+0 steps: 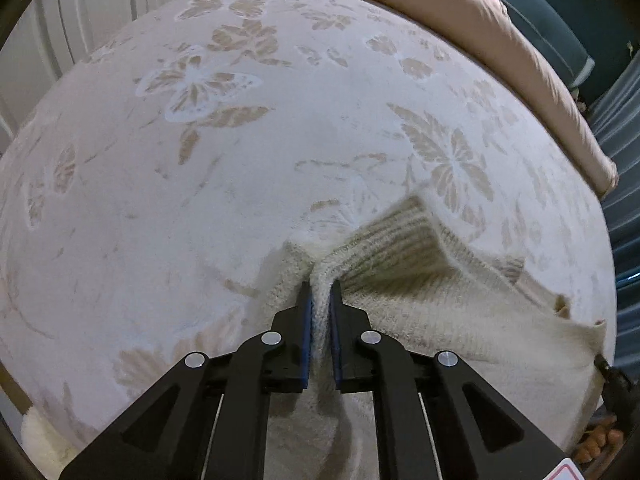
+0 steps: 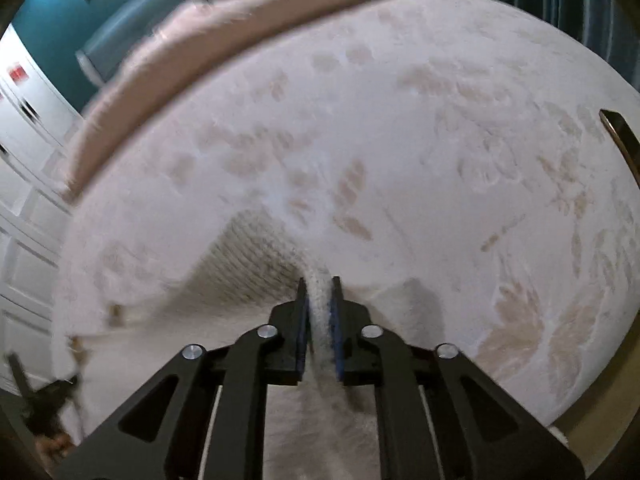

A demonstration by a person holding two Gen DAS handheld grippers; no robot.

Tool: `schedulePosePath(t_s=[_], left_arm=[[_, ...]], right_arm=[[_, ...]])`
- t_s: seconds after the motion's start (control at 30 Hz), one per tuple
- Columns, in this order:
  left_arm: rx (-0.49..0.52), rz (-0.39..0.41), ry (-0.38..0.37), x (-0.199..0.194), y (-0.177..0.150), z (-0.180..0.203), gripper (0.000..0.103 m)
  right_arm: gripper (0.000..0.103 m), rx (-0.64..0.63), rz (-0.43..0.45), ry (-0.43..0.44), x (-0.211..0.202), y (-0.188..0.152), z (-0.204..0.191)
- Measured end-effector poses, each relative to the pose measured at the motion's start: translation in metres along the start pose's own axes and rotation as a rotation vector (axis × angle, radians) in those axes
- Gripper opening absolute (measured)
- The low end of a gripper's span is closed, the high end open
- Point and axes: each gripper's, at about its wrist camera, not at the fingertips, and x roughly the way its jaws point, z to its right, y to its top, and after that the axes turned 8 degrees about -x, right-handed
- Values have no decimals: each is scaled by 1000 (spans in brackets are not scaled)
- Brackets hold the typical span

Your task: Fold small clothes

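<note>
Between the blue-padded black fingers of the left gripper (image 1: 320,292) a ridge of cream knitted cloth is pinched; the jaws stand nearly together with the knit pressed between the pads. The right gripper (image 2: 319,290) does the same, its blue pads clamped on another bunched ridge of the same cloth.

The cloth is a small cream ribbed-knit garment (image 1: 420,280), probably a jumper, lying on a pale plush bedspread patterned with beige flowers and butterflies (image 1: 200,92). Each gripper holds one end of the garment's far edge. Between the two grips a ribbed band (image 2: 248,256) lifts off the bed and arches like a tent, while the rest of the garment trails back under the grippers toward the near edge of the bed.

The fold looks barely begun: the edge is gripped and raised, but no layer is yet laid over another, so the whole folding seems still to do.

Both grippers point steeply downward at the bed, side by side. The right view is blurred. A pinkish-brown quilt (image 1: 500,40) lies bunched along the bed's far side.
</note>
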Motion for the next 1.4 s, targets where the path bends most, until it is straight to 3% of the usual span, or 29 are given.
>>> schedulePosePath(t_s=[0.07, 0.1, 0.2, 0.27, 0.43, 0.53, 0.63, 0.7, 0.77, 0.87, 1.07, 1.23, 1.4], left_arm=[[6, 3, 21, -7, -2, 4, 17], [7, 10, 17, -14, -3, 3, 18], [53, 105, 28, -57, -20, 8, 38], [97, 139, 5, -78, -39, 18, 44], [227, 28, -106, -89, -113, 57, 44], [294, -31, -60, -74, -151, 68, 45], [330, -84, 48, -54, -175, 58, 45], [325, -83, 61, -53, -180, 45, 48], [331, -79, 81, -54, -183, 38, 48], [337, -85, 108, -53, -190, 34, 48], [344, -75, 129, -51, -192, 36, 48], [346, -73, 137, -50, -193, 38, 48], [343, -71, 134, -50, -193, 35, 48]], right_arm=[[13, 30, -63, -5, 10, -4, 4], [14, 42, -40, 10, 4, -6, 6], [21, 25, 92, 23, -50, -20, -9], [21, -35, 114, 110, -75, -42, -37], [21, -328, 2, 266, -78, -118, -139], [21, -422, -69, 273, -59, -152, -167], [17, -443, -103, 218, -46, -165, -156], [16, -395, -125, 207, -45, -164, -133], [17, -364, -126, 117, -45, -163, -105], [16, -323, -143, 58, -45, -165, -76], [21, -309, -30, 69, -79, -155, -87], [22, -382, -119, 17, -40, -168, -95], [24, -357, -80, 49, -59, -170, -98]])
